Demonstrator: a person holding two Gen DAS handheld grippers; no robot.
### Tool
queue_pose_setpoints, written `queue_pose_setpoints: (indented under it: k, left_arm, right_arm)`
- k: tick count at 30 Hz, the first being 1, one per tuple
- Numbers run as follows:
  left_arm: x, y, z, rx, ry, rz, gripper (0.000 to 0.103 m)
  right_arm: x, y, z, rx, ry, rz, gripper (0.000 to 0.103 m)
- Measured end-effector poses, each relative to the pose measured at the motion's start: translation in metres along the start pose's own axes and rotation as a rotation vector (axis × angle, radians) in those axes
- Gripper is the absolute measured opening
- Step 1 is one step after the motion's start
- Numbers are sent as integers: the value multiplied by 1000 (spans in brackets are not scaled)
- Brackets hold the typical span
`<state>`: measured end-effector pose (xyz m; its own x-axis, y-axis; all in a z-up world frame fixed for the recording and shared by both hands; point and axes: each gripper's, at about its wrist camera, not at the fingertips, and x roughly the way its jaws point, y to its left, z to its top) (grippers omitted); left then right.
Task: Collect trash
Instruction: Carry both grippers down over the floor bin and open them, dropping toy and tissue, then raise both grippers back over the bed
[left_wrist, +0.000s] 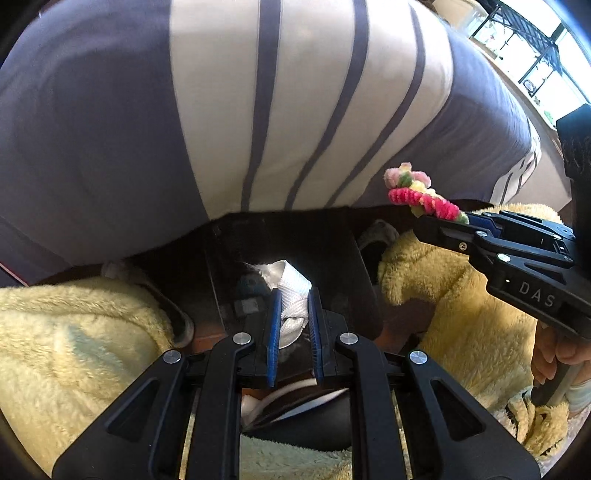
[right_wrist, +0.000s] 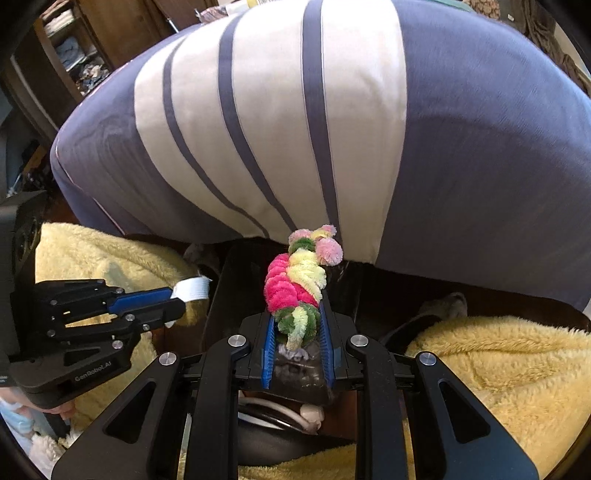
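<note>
White woven strap (left_wrist: 291, 295), crumpled, sits pinched between the blue pads (left_wrist: 274, 332) of your left gripper (left_wrist: 293, 325); jaws nearly together, pressing it from both sides, loose end sticking out toward 12 o'clock. Your right gripper (right_wrist: 297, 325) is clamped the same way on a twisted bundle of fuzzy pipe cleaners (right_wrist: 299, 284), pink, pale yellow, green, with pompom-like tips at 12 o'clock past the fingertips. Both grippers point steeply down over a dark open bin (left_wrist: 325, 240); in the left wrist view the strap is right over its dark interior, and the right gripper comes in from 3 o'clock with the pipe cleaners at the bin's far right edge. In the right wrist view the left gripper enters from 9 o'clock, strap end showing white at its tip, just beside the bin's left wall (right_wrist: 218, 295). Striped bedding (left_wrist: 295, 110), grey-blue with cream bands, fills everything from 10 to 2 o'clock behind the bin. Yellow fleece fabric (left_wrist: 74, 332) flanks the bin at 8 and 4 o'clock in both views. Your right hand (left_wrist: 554, 354) shows at 4 o'clock in the left view, wrapped on the handle. White cable (right_wrist: 280, 410) loops below the right gripper at 6 o'clock. Whether either item touches the bin, cannot tell.
</note>
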<state>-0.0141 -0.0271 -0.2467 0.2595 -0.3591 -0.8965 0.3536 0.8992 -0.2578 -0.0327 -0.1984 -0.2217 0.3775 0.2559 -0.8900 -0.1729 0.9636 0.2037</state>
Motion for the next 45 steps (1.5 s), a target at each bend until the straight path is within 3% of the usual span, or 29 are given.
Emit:
queue_pose_setpoints:
  k: [12,26,33,40,45]
  left_arm:
    - [36,0,-7,-15,115,-60,13]
    - [45,5,-5,-25,148,-61,16]
    - [39,6,-5,-22,127,-28,41]
    - [24,4,0,-15,80,35,72]
    - [7,0,6,-4,27,58,90]
  right_arm:
    - [43,-3,2,11,136,44,21]
    - [55,-6,8,35,155,35,27]
    - [49,-11,9,53,125,15,42]
    - [37,-16,11,65,77,-66,86]
    - [28,-17,12,62,36,-98,94]
